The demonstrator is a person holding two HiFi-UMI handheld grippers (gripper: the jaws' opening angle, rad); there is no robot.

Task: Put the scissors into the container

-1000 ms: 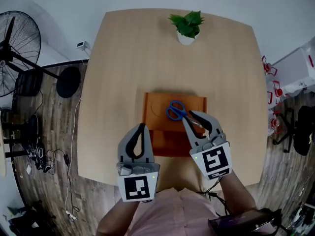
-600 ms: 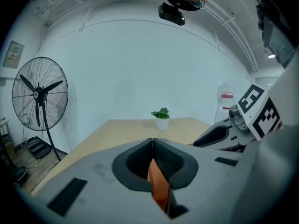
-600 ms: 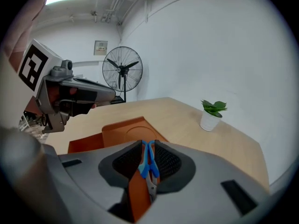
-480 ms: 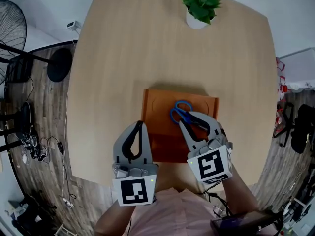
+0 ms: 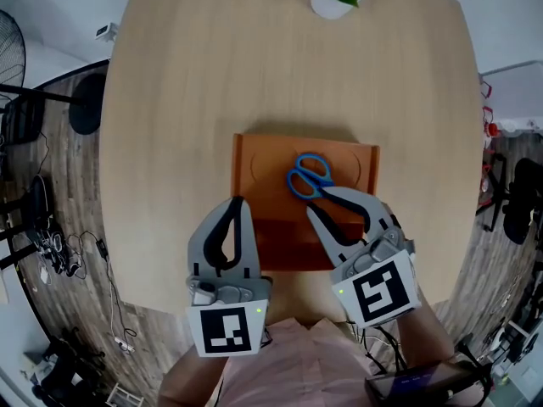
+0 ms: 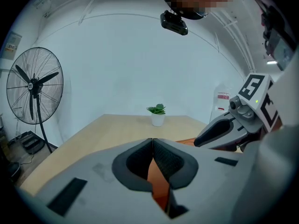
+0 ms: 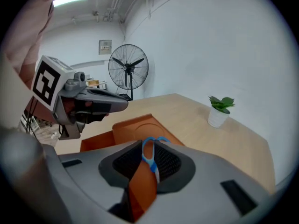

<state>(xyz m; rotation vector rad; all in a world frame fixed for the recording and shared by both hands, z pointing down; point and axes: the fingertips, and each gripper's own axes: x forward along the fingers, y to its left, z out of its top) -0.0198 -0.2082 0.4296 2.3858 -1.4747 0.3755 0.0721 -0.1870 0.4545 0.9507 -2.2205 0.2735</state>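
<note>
The table point(image 5: 170, 100) carries the orange container point(image 5: 254, 164) near its near edge. My left gripper point(image 5: 240, 202) hangs clenched and empty over the container's near-left edge. My right gripper point(image 5: 316, 199) is clamped on the blue scissors point(image 5: 305, 176), whose handles point far, over the container's far section. I judge that letting go while they are tilted could make them skid or land across the divider. Against half a second ago the grip and placement match, and only my head view has shifted.
</note>
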